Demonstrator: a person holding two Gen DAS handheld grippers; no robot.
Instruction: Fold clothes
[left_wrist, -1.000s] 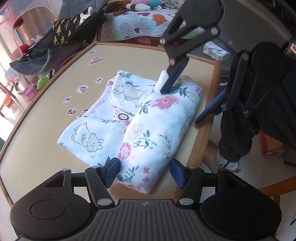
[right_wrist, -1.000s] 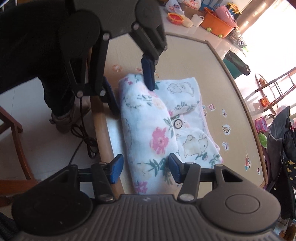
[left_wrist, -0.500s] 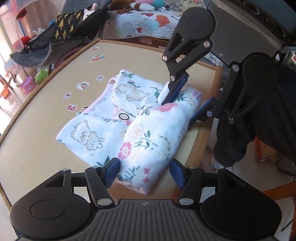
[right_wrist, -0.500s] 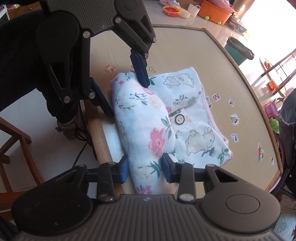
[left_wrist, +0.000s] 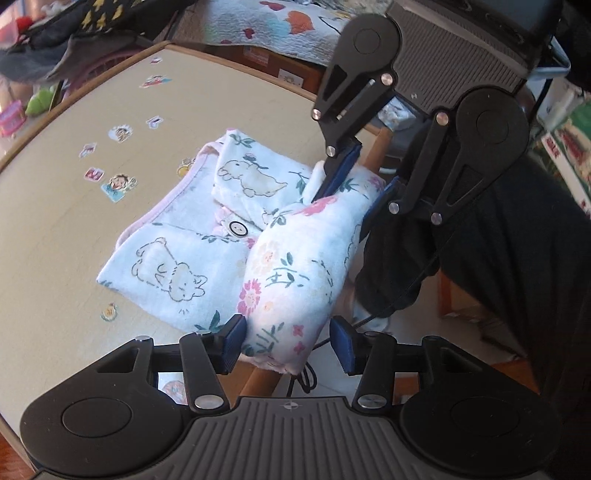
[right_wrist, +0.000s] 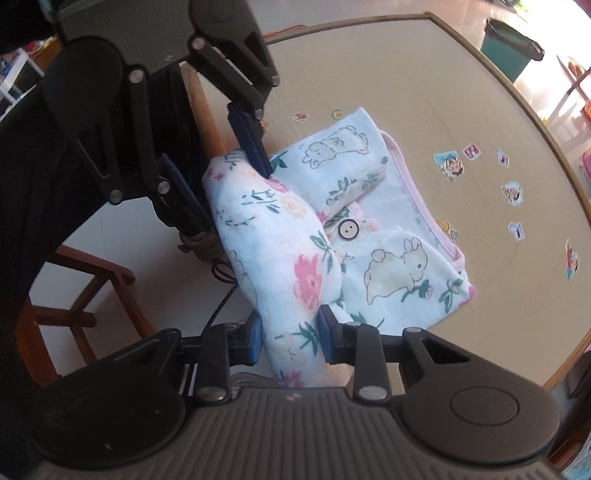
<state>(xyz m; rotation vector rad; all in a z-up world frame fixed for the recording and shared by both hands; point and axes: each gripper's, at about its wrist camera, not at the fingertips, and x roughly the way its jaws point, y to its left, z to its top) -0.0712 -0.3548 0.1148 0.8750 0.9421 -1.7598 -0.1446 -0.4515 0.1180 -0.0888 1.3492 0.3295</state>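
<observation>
A white baby garment with flower and animal prints and one button lies folded on the round beige table, by its edge. Its nearest layer forms a thick floral roll overhanging that edge. My left gripper straddles one end of the roll, jaws closing, both pads against the cloth. It shows from the other side in the right wrist view. My right gripper pinches the opposite end, jaws closing too, and the left wrist view shows it at the roll's far end.
Small stickers dot the table beyond the garment. A person's dark trousers and a wooden chair frame stand just off the table edge, with a cable on the floor. A green bin stands past the far rim.
Both grippers have narrowed onto the ends of the floral roll, the right one from wide open to pinching. The roll has bunched up and lifted a little at the table edge.
</observation>
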